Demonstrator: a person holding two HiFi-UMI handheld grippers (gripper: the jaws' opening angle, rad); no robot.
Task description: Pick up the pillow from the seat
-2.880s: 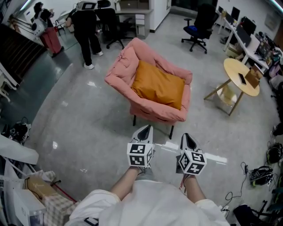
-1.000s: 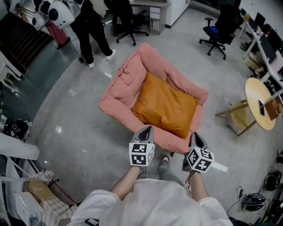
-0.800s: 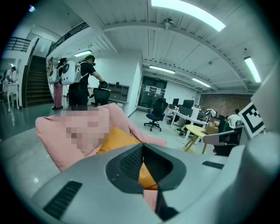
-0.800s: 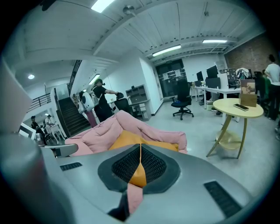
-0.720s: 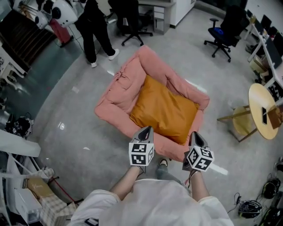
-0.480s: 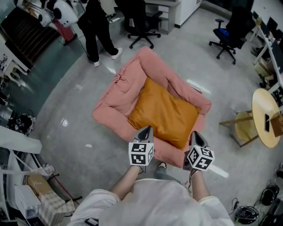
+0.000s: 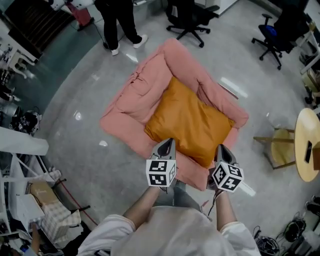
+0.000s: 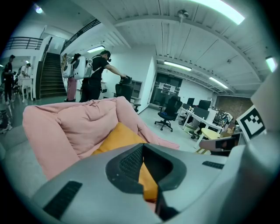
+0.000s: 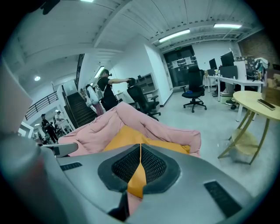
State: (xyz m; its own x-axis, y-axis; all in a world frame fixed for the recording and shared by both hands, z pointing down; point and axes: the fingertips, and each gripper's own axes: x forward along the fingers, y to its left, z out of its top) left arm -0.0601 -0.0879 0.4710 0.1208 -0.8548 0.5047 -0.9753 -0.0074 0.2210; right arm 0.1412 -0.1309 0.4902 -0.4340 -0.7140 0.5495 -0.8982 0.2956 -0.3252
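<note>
An orange pillow [image 7: 190, 122] lies on the seat of a pink padded armchair [image 7: 142, 95]. Both grippers hover side by side over the chair's front edge, apart from the pillow. My left gripper [image 7: 167, 143] is shut with nothing in it, at the pillow's near left corner. My right gripper [image 7: 221, 149] is also shut and empty, at the near right corner. In the left gripper view the shut left gripper [image 8: 142, 148] points at the pillow [image 8: 117, 135] and the chair back [image 8: 83, 118]. In the right gripper view the pillow [image 9: 127, 133] shows just past the shut right gripper [image 9: 140, 148].
A round wooden table [image 7: 307, 150] stands to the right. Office chairs [image 7: 187, 15] stand beyond the armchair, and a person [image 7: 120, 20] stands at the top left. Boxes and clutter [image 7: 30, 200] sit on the floor at the left, cables [image 7: 295, 231] at the bottom right.
The person has walked up to the armchair, so chair and pillow now lie right under the gripper tips. Both grippers stayed shut and level.
</note>
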